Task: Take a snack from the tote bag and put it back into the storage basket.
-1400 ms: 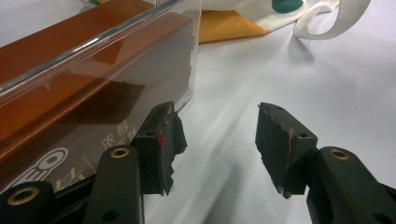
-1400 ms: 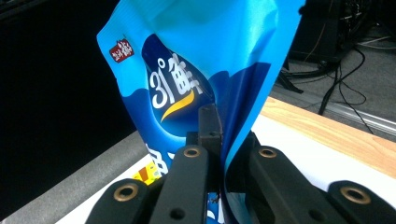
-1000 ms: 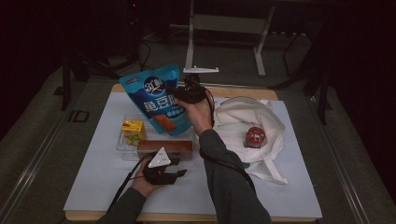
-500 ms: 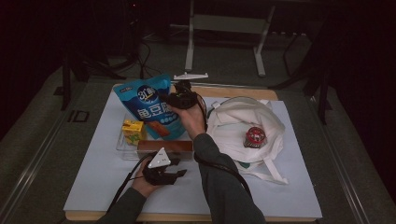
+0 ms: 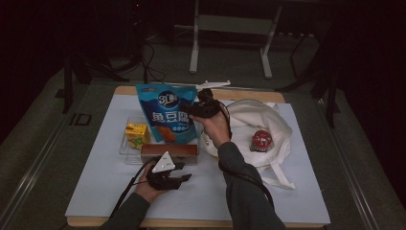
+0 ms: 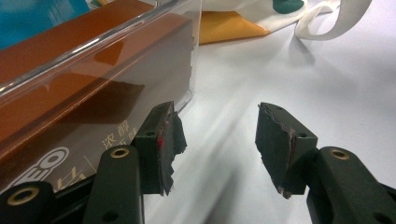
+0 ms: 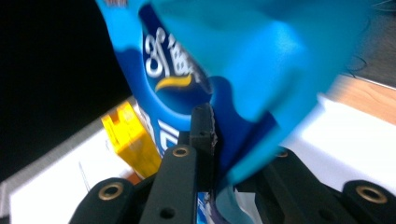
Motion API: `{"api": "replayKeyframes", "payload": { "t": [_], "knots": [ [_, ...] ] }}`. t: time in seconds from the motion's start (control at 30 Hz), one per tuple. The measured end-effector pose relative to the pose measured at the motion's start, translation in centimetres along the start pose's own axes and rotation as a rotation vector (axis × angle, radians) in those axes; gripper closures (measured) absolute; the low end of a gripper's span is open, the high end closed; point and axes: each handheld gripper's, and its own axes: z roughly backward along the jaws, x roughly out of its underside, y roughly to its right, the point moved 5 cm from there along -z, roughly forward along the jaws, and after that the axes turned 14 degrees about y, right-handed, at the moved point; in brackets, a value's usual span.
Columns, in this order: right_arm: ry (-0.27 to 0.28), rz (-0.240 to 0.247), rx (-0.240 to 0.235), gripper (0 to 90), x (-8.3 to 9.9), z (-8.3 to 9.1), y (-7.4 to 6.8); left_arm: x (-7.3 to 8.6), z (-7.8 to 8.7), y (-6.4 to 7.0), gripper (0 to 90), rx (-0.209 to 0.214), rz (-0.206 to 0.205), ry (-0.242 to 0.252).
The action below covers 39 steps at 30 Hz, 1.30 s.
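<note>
The right gripper (image 5: 203, 106) had its black jaws pinched tight on the right-hand edge of a glossy blue foil snack pouch with white lettering (image 5: 166, 112), holding it upright above the far part of the clear plastic tray (image 5: 125, 149), its lower end seemingly down among the tray's contents, though I could not tell whether it touched anything. In the right gripper view the same pouch (image 7: 224, 70) bulged and folded around the jaws, so I judged it light, puffed with air and quite limp: it would likely swing and crumple from a one-sided pinch, and its slick film could slip if the grip eased. The flat sealed border looked like the sound place to take it, not the swollen middle where the contents might be crushed. Beside the pouch in the tray stood a small yellow juice carton (image 5: 136, 134), and along the near side lay a long brown cardboard box (image 5: 168, 150). The left gripper (image 5: 178, 178) rested low on the white table mat (image 5: 95, 191), just in front of the tray; its jaws stood well apart with nothing between them, one pad near the tray's clear wall (image 6: 116, 88). To the right a white cloth tote bag (image 5: 258, 124) lay slumped, bearing a red round badge (image 5: 262, 140).
</note>
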Motion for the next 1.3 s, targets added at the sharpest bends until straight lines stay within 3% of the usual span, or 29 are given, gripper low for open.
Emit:
{"api": "replayKeyframes", "payload": {
  "t": [0.13, 0.23, 0.37, 0.5, 0.6, 0.97, 1.07, 1.3],
  "knots": [
    [-0.030, 0.031, -0.003, 77.4, 0.9, 1.1, 0.5, 0.0, 0.0, 0.0, 47.8, -0.002, 0.000, -0.001],
    [-0.071, 0.086, 0.003, 75.0, 1.4, 1.7, 0.6, 0.0, 0.0, 0.0, 47.8, -0.003, 0.002, 0.000],
    [-0.170, 0.199, 0.030, 70.2, 2.6, 1.8, 0.5, 0.0, 0.0, 0.0, 47.8, -0.002, 0.002, -0.002],
    [-0.201, 0.235, 0.043, 68.2, 3.8, 1.6, 0.6, 0.0, 0.0, 0.0, 47.8, -0.004, 0.003, -0.001],
    [-0.197, 0.223, 0.050, 70.5, 3.9, 1.5, 0.7, 0.0, 0.0, 0.0, 47.8, -0.004, 0.001, -0.001],
    [-0.253, 0.259, 0.062, 72.0, 4.4, 1.9, 0.8, 0.0, 0.0, 0.0, 47.8, -0.007, -0.001, -0.004],
    [-0.255, 0.259, 0.063, 76.9, 4.4, 1.6, 0.8, 0.0, 0.0, 0.0, 47.8, -0.004, 0.003, -0.003],
    [-0.260, 0.283, 0.085, 79.0, 4.0, 0.2, 0.4, 0.0, 0.0, 0.0, 47.8, -0.003, 0.005, -0.002]
  ]
}}
